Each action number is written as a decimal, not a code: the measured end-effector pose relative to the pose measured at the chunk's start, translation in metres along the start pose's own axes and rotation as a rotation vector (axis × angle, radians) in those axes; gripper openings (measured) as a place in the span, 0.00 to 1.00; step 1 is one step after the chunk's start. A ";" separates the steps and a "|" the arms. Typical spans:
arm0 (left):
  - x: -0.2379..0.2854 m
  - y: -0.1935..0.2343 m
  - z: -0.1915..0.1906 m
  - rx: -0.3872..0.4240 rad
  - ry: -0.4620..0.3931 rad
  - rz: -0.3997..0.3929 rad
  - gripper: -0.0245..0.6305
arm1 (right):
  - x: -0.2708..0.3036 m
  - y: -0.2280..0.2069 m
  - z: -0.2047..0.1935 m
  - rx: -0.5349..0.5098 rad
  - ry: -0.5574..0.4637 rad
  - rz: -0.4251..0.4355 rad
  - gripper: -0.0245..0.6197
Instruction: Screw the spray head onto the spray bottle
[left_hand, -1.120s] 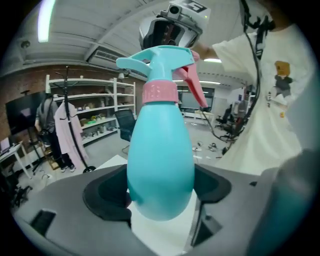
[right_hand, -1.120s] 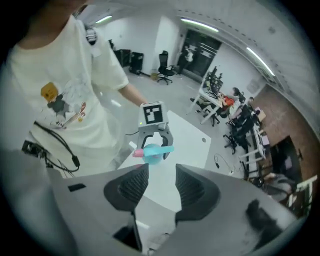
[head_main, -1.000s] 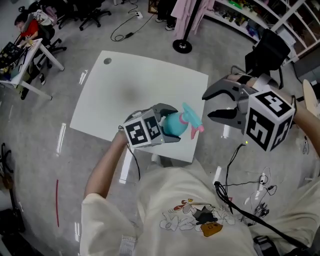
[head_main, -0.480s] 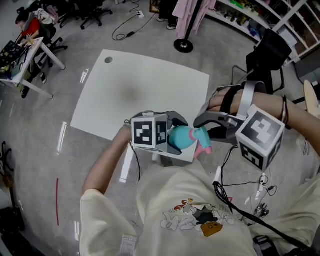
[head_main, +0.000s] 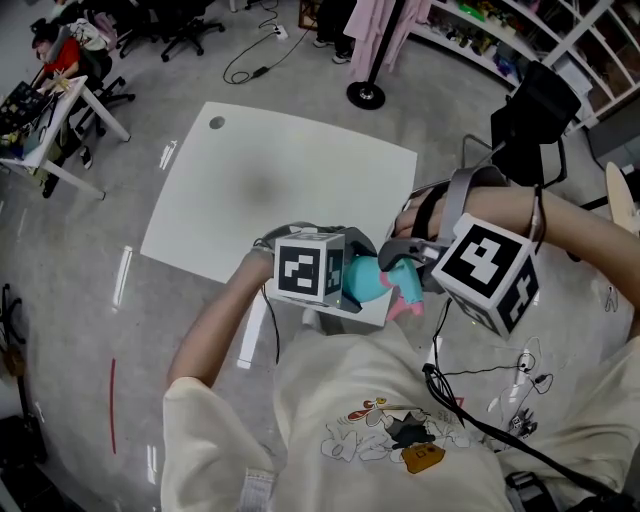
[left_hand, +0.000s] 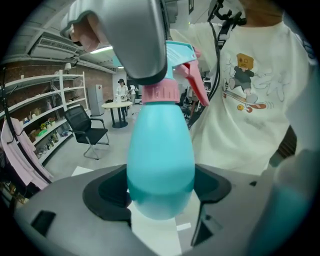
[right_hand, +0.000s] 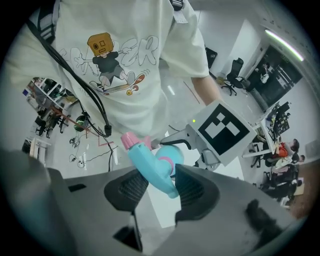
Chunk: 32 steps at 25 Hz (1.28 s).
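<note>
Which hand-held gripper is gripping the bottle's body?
The left hand-held gripper: its jaws clamp the teal bottle by its body, while the right hand-held gripper straddles the spray head, jaws open.

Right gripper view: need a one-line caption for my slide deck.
Open right gripper straddles the spray head atop the spray bottle that the left gripper holds.

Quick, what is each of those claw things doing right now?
Left gripper: closed, holding the spray bottle.
Right gripper: open, spray head between its jaws, not clamped.
</note>
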<state>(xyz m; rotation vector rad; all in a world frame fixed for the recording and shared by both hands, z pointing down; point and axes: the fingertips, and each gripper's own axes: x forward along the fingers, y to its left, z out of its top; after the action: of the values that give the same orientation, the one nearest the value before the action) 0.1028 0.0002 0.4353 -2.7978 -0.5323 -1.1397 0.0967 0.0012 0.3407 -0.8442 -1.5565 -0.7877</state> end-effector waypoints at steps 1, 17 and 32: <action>0.000 0.000 0.000 0.002 0.005 -0.006 0.63 | 0.000 0.000 0.001 -0.007 -0.001 0.008 0.29; -0.019 0.037 0.004 -0.126 -0.055 0.226 0.63 | -0.002 -0.023 -0.028 0.227 -0.001 -0.004 0.25; -0.041 0.095 -0.013 -0.315 -0.095 0.676 0.63 | -0.003 -0.057 -0.064 0.701 -0.087 -0.101 0.25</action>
<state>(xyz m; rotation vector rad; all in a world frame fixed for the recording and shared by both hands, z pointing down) 0.0999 -0.1036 0.4220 -2.8989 0.6090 -0.9921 0.0809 -0.0834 0.3443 -0.2861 -1.7950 -0.2294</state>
